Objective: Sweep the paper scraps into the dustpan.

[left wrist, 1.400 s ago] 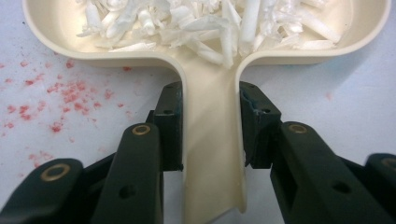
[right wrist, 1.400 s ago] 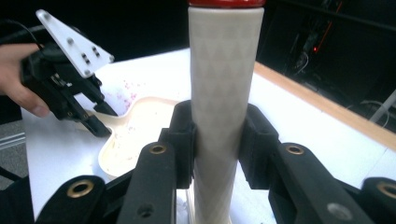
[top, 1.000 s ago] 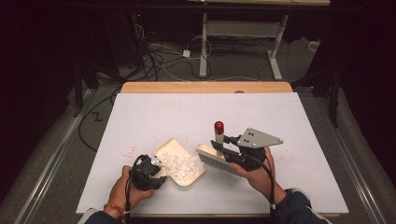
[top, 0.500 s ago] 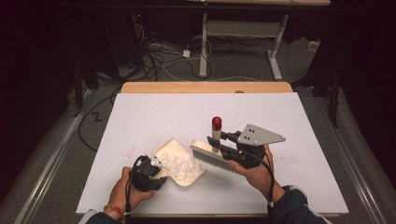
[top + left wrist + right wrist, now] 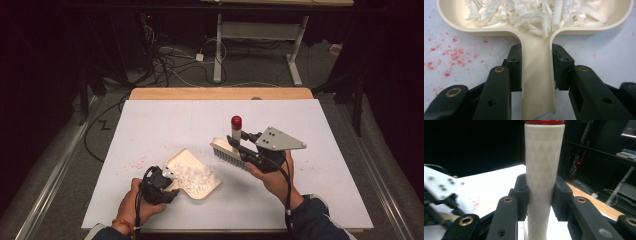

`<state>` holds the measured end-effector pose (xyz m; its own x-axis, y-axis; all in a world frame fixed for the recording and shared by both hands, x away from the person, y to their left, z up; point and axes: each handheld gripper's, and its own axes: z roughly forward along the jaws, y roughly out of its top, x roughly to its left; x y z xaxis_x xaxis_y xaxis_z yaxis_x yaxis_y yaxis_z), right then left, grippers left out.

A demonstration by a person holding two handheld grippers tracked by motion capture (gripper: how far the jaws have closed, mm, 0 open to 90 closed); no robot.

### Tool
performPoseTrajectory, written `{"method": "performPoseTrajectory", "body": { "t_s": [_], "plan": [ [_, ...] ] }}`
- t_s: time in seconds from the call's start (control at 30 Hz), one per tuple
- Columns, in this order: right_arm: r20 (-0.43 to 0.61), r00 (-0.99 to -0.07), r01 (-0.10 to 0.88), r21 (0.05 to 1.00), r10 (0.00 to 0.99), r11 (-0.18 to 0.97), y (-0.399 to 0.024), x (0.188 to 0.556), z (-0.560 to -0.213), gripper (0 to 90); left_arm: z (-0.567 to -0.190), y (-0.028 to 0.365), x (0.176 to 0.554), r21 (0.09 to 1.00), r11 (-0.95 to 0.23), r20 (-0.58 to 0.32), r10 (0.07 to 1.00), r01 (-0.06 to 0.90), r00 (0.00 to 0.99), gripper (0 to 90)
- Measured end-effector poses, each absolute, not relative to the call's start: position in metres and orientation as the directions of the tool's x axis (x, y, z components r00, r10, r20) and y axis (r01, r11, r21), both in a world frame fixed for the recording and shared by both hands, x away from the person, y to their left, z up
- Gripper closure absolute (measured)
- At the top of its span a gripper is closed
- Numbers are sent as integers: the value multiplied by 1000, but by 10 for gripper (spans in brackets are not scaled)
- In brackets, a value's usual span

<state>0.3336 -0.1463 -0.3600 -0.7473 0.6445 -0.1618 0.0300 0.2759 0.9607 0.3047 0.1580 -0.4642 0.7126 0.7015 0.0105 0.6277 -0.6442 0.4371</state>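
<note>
The dustpan (image 5: pixel 195 175) lies on the white table (image 5: pixel 150 125) near its front edge, loaded with white shreds (image 5: pixel 192 175). The left gripper (image 5: pixel 167 187) clamps the dustpan's handle (image 5: pixel 537 82) between its 2 jaws. Just right of the dustpan, the right gripper (image 5: pixel 240 147) holds the brush (image 5: pixel 227 150) by its red-capped handle (image 5: pixel 544 182), bristles off the table. Red crumbs (image 5: pixel 451 53) dot the table left of the dustpan.

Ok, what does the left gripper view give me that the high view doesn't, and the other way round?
Left gripper view alone: the left tongs pressed against both sides of the dustpan handle, and red specks in detail. High view alone: the brush held up by its red-capped handle in the right tongs, beside the pan, plus the whole table. Both share: the cream dustpan loaded with white shreds.
</note>
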Motion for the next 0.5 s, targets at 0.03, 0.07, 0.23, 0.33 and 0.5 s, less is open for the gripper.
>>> {"method": "performPoseTrajectory", "body": {
  "t_s": [0.03,0.07,0.23,0.33,0.5],
  "plan": [
    [-166,-733,35,959,660,280,-144,342,-365,707,-464,158,305,438,-644,10,702,628,712,632],
    [-166,-733,35,959,660,280,-144,342,-365,707,-464,158,305,438,-644,11,702,627,712,632],
    [-186,-704,15,961,685,277,-131,365,-379,707,-465,159,305,442,-642,7,701,627,713,632],
    [-183,-698,17,962,693,271,-120,380,-387,707,-464,159,305,443,-641,6,701,627,713,632],
    [-182,-709,35,956,681,292,-96,391,-403,707,-464,161,306,443,-642,1,698,626,716,632]
  ]
}}
